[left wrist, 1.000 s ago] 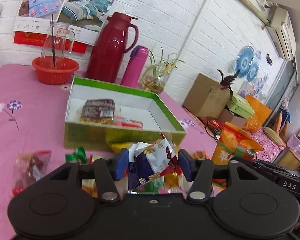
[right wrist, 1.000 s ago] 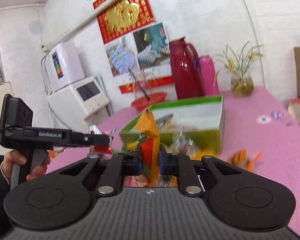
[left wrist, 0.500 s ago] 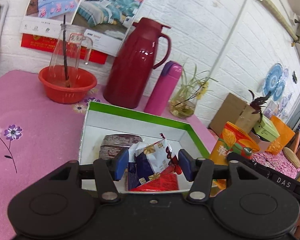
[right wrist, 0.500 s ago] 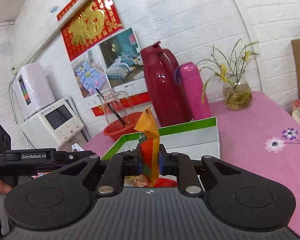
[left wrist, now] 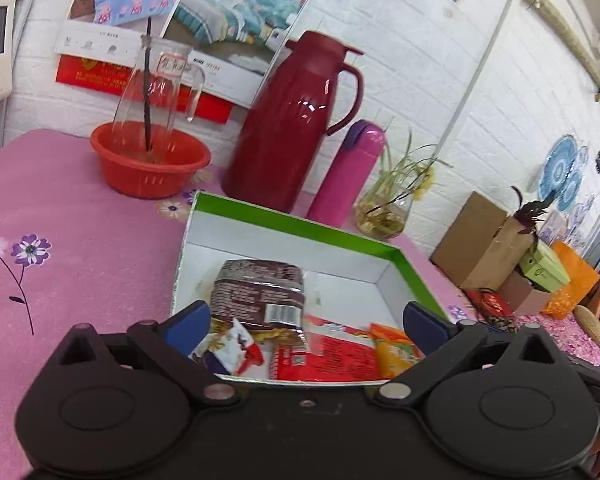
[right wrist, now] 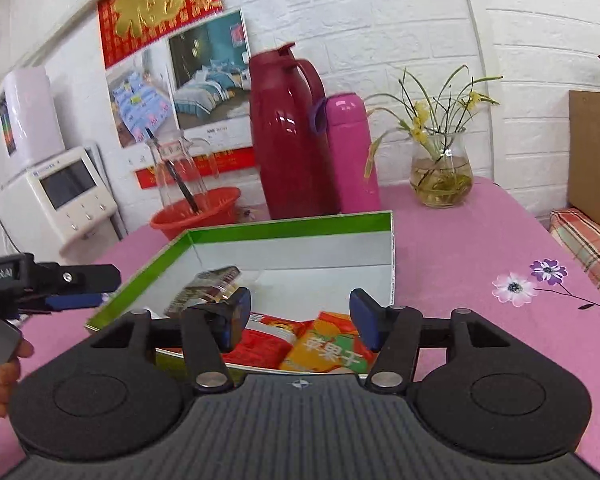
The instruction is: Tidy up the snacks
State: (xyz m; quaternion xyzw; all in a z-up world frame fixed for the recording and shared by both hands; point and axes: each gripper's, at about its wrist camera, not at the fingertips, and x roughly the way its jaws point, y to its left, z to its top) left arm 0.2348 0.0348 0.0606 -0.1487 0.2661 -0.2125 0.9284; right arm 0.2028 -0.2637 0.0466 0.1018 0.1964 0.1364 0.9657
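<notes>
Right wrist view: right gripper (right wrist: pixel 300 320) jaws opening, empty, above an orange packet (right wrist: pixel 324 350) printed 苹果干 in the green-rimmed box (right wrist: pixel 292 229); left gripper (left wrist: pixel 307 320) likewise opening, empty.

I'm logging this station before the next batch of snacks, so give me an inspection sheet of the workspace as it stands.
Surface: pink floral tablecloth.
Job's things: green-rimmed box holding a dark packet, red packet, orange packet and a white-blue packet.
Clutter: red bowl, glass jug, red thermos, pink flask, plant vase.
Grippers: left hand-held gripper and right hand-held gripper both opening, nothing gripped.
Cables: nothing seen.
Surroundings: white brick wall, posters, cardboard boxes.
</notes>
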